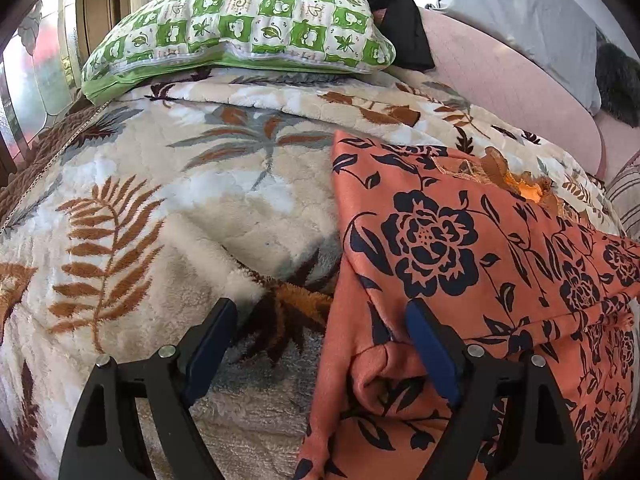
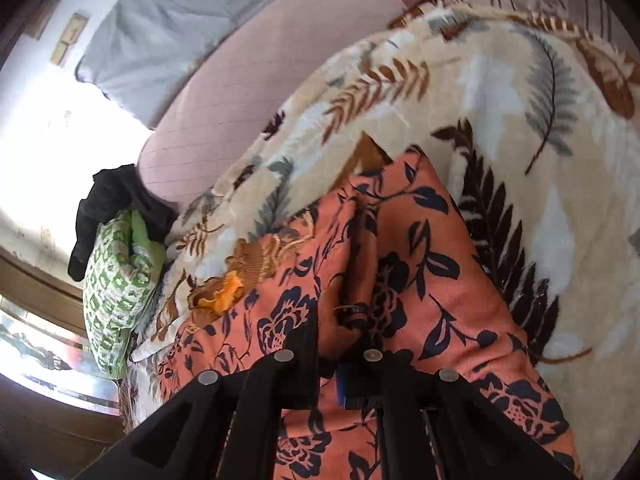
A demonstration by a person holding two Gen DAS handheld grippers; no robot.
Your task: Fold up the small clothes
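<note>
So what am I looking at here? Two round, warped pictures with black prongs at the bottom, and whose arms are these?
No robot: a person holds a pair of tongs in each hand, with a wide-angle camera on each looking along the prongs. The left tongs stand open at the edge of an orange flowered garment, gripping nothing. The right tongs are pinched shut on a fold of it. The garment lies on a leaf-patterned blanket; a green pillow sits behind.

Home bedroom: a bed under a leaf-patterned fleece blanket [image 1: 180,200], green checked pillow [image 1: 240,24] at far side, window [image 1: 36,80] left.
</note>
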